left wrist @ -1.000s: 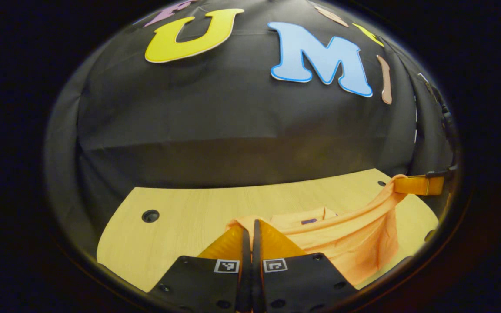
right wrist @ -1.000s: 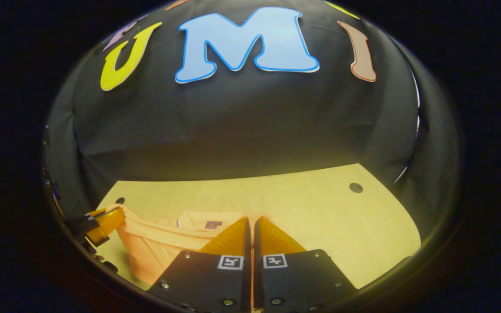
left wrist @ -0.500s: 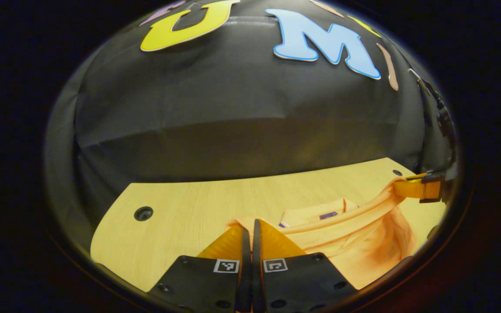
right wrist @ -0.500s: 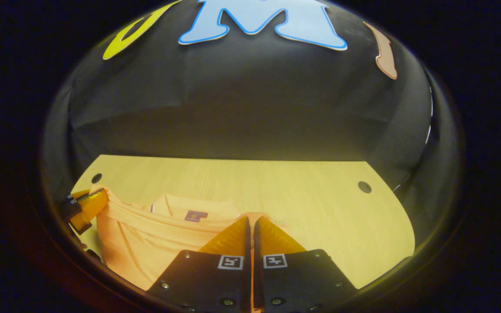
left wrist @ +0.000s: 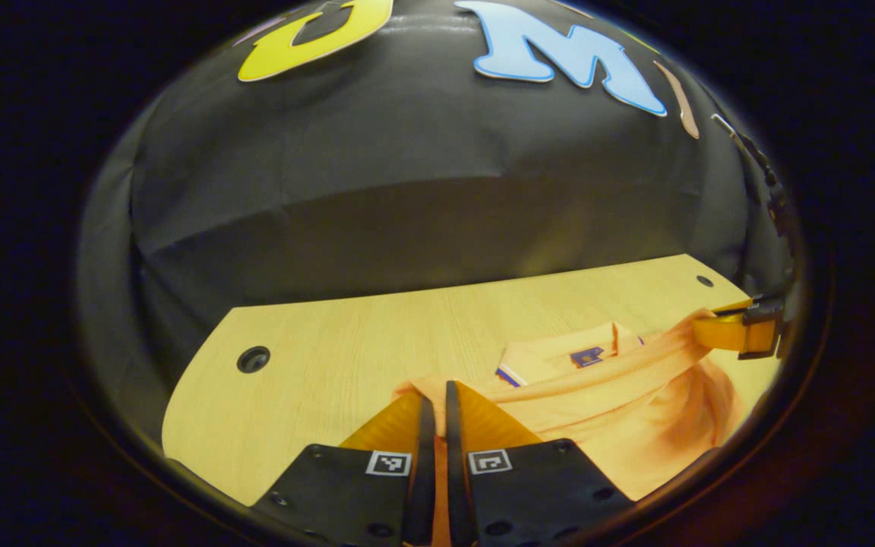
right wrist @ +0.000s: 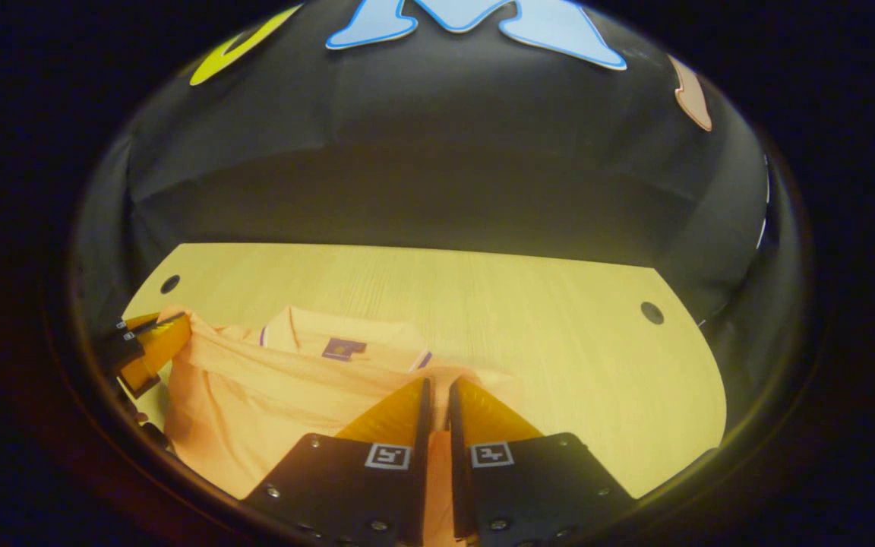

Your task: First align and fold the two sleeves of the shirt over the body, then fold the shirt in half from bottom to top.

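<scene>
Both hand-held grippers – left (left wrist: 435,395), right (right wrist: 435,391) – pinched closed on the orange polo shirt's (right wrist: 285,387) hem corners, carried above the bench (right wrist: 483,304). Keep hem taut, level – land it square on the collar (right wrist: 346,338).

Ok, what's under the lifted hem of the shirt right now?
The shirt hem is held up by both grippers. Beyond it the collar lies flat on the table. The folded sleeves and body beneath are covered by the hanging cloth.
</scene>
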{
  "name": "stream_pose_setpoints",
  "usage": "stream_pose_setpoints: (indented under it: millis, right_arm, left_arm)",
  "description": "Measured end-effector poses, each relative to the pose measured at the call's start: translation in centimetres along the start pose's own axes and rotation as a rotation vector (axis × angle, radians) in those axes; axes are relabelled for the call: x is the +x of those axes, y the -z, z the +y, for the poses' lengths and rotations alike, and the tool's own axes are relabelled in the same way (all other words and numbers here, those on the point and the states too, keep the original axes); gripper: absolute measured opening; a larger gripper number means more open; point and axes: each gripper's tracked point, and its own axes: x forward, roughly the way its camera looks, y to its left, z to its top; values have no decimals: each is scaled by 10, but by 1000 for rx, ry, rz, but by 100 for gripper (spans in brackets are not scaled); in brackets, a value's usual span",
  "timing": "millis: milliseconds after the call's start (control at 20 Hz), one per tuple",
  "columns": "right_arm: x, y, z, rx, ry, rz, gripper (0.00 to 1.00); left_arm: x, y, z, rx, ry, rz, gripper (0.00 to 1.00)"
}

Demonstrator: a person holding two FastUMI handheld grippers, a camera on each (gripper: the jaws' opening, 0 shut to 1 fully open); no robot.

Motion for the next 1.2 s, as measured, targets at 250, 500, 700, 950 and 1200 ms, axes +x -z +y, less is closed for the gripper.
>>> stream_pose_setpoints:
  millis: [250,500,700,950,1200]
  right_arm:
    - [-20,1,3,-17,-20,-25,37]
    - [-52,-2,-9,-37,-22,-71,69]
    - [-91,-16,-19,-45,-23,-157,89]
    - [-155,-30,-31,-83,-26,-269,91]
    - [-208,-23,-41,-161,-36,-344,90]
  left_arm:
    - [-23,-8,-2,-11,-15,-27,38]
    - [-61,-25,-11,-44,-17,-75,72]
    - [-100,-40,-17,-44,-45,-128,81]
    - [-158,-60,-31,-87,-81,-204,91]
    - [-216,-75,-51,-92,-109,-269,91]
